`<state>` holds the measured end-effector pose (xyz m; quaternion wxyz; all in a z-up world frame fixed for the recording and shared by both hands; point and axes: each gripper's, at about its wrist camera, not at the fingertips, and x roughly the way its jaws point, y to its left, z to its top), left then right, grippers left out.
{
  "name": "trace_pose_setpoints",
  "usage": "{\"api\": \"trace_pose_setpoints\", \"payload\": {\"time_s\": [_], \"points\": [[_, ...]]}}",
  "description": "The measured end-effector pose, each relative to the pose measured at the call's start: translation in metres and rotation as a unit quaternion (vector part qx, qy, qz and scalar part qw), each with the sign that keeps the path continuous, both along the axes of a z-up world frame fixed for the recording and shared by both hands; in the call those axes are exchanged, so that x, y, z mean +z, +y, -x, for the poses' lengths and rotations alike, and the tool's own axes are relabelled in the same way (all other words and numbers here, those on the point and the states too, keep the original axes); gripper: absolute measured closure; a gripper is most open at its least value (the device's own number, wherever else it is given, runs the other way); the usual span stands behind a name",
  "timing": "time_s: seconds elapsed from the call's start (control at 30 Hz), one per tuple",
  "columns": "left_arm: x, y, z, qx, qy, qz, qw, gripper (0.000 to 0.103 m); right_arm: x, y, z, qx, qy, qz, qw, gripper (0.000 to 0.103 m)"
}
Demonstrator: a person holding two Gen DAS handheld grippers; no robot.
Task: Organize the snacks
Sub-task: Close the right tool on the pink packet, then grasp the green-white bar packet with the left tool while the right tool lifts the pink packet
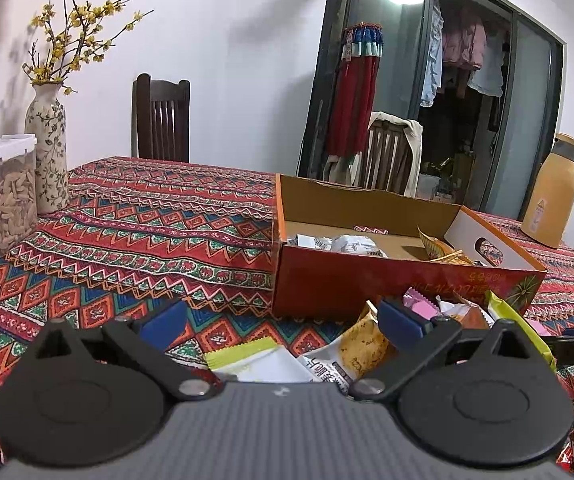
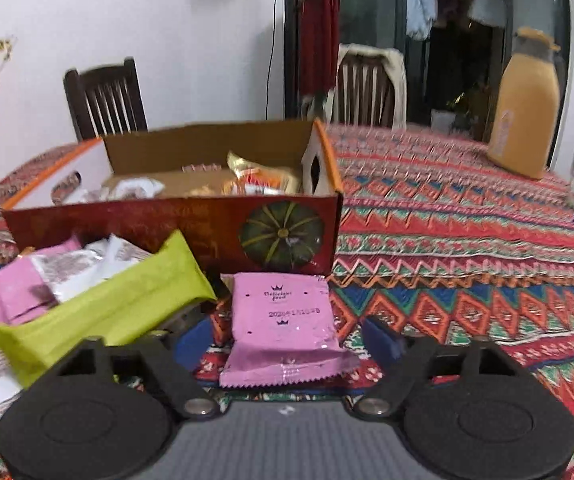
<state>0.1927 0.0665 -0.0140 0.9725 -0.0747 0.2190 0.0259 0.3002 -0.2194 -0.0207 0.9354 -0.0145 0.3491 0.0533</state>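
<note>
Patterned cloth covers the table, and we see broad bare stretches of it toward the left edge in the left wrist view and toward the right edge in the right wrist view. A cardboard box stands mid-table with its top open; several wrapped snacks lie inside it. Just in front of its near wall lies a loose pile of snacks: a green packet, a biscuit packet and a pink packet. A jar and a vase stand near the left edge, and a yellow flask stands near the far right corner.

Our left tongs are spread wide over the pile, gripping nothing. Our right tongs are also wide; the pink packet lies flat between the fingers, and we cannot tell whether either finger touches it.
</note>
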Motion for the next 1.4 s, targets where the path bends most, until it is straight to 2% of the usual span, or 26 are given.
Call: {"api": "trace_pose_setpoints", "payload": {"time_s": [0.13,0.33,0.4,0.63,0.9,1.0,1.1,1.4], "points": [[-0.002,0.001,-0.003,-0.001,0.008,0.004,1.0000,0.000,-0.013,0.003,-0.017,0.001,0.012,0.003,1.000,0.038],[-0.004,0.003,-0.007,0.001,0.017,0.008,0.9998,0.000,-0.016,0.005,-0.015,0.007,-0.005,-0.001,1.000,0.043],[-0.004,0.003,-0.008,0.005,0.019,0.008,0.9998,0.000,-0.017,0.006,-0.011,-0.001,-0.019,0.003,1.000,0.043],[-0.007,0.002,-0.014,0.020,0.035,0.001,0.9992,0.000,-0.001,0.000,0.023,-0.023,-0.111,-0.007,0.994,0.043],[-0.004,0.005,-0.013,0.065,0.051,-0.012,0.9965,0.000,0.003,0.002,0.032,-0.014,-0.143,0.001,0.990,0.042],[-0.001,-0.001,-0.012,0.079,0.085,-0.018,0.9930,0.000,0.005,0.000,0.033,-0.011,-0.145,-0.007,0.989,0.042],[-0.003,-0.012,-0.008,0.072,0.111,-0.016,0.9910,0.000,0.006,-0.003,0.038,-0.009,-0.147,-0.018,0.989,0.042],[-0.019,-0.044,-0.005,0.070,0.157,-0.025,0.9849,0.000,0.008,-0.005,0.041,0.000,-0.157,-0.032,0.987,0.042]]}}
